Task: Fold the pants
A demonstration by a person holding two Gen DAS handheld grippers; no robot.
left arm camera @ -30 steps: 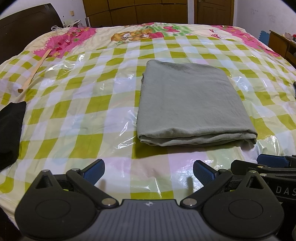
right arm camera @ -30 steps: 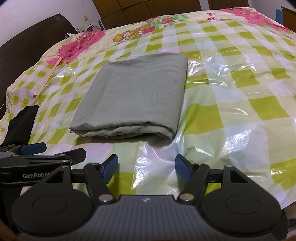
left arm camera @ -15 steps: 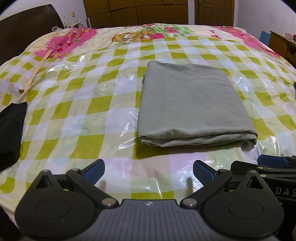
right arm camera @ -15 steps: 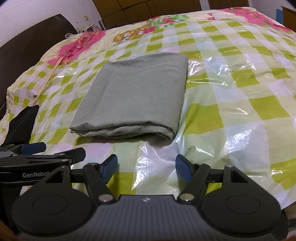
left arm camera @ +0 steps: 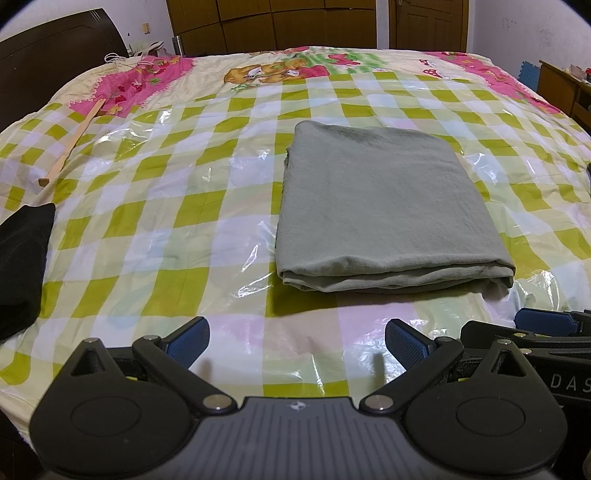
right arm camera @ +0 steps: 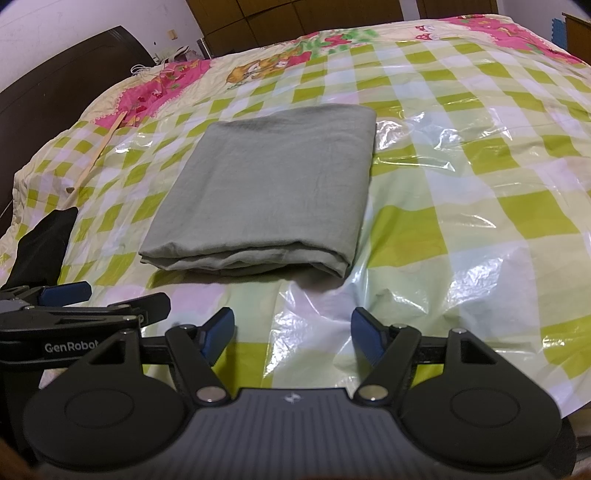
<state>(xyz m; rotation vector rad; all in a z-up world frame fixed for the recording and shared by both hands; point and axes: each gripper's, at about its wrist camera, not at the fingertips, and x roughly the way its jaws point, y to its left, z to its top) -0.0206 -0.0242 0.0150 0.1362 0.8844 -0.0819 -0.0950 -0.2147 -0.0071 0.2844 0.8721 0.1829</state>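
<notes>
The folded pants [left arm camera: 388,206] are laid on the bed [left arm camera: 166,229], ahead of both grippers. A stick [left arm camera: 70,147] is placed far left of the pants, with what may be a dark cloth [left arm camera: 22,266] nearer, at the bed's left edge. Cabinets [left arm camera: 273,22] are located behind the bed.

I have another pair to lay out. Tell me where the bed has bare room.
Widest free patch: right of the folded grey pants, across the plastic-covered checked bedspread. Another lies between the pants and the black garment at the left edge. The near strip is crowded by the open left gripper and right gripper. A wooden stick lies far left.
</notes>
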